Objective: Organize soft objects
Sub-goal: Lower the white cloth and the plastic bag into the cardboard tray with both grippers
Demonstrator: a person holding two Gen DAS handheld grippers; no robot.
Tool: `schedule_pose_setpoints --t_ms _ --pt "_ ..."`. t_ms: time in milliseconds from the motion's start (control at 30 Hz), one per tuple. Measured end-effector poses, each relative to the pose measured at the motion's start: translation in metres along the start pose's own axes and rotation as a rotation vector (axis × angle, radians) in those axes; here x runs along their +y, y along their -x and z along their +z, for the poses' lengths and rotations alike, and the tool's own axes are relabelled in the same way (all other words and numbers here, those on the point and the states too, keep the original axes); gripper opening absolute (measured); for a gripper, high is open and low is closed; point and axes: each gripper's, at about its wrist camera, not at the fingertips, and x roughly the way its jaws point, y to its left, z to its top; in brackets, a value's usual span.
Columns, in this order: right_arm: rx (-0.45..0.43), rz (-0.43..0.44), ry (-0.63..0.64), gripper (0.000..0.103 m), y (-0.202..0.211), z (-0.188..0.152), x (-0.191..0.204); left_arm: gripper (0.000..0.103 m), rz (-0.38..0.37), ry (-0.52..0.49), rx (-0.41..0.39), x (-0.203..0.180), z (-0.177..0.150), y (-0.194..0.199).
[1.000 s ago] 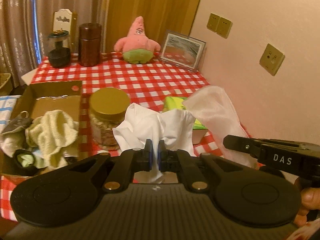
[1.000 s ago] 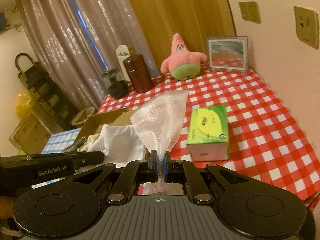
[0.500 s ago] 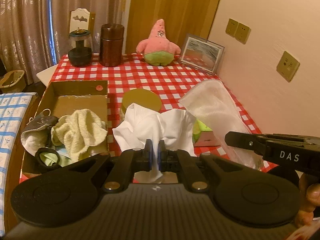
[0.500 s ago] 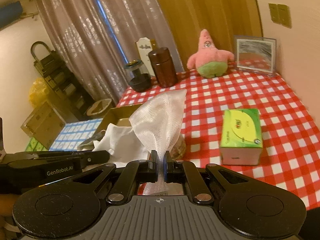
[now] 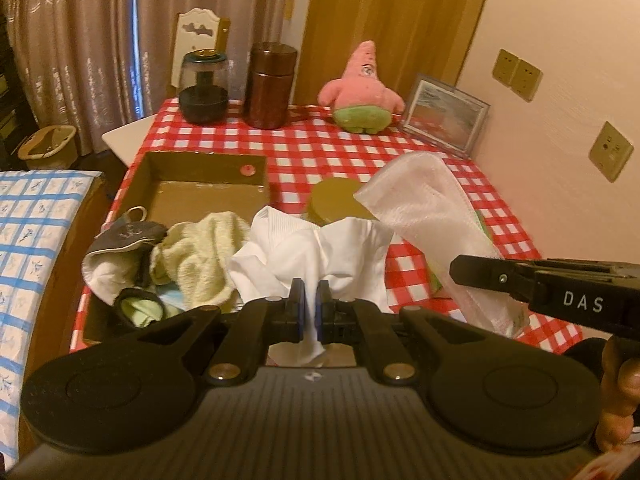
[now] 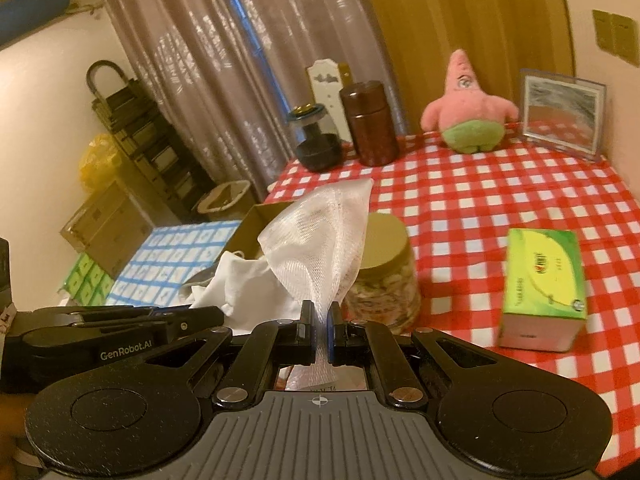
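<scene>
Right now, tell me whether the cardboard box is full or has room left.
Room left: the cardboard box shows bare floor at its far end, its soft things piled near.

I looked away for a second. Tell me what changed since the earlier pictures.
Both tongs carried their cloths sideways toward the cardboard box; it has slid toward the middle of the left view. Nothing was grabbed or released: the left tongs stay clamped on the white cloth, the right tongs on the mesh cloth. Table items sit unchanged.
</scene>
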Motion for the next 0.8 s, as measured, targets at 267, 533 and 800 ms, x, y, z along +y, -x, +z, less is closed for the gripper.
schedule_pose_setpoints --t_ms 267,533,800 --pt "0.038 0.034 0.046 0.005 -0.036 0.002 0.024 0.004 0.041 0.045 0.009 0.035 -0.006 -0.005" --pt "0.093 0.075 0.037 0.005 -0.075 0.003 0.038 0.004 0.088 0.056 0.041 0.07 -0.009 -0.01" --pt "0.128 0.094 0.022 0.005 -0.099 0.004 0.041 0.004 0.111 0.058 0.058 0.086 -0.01 -0.016"
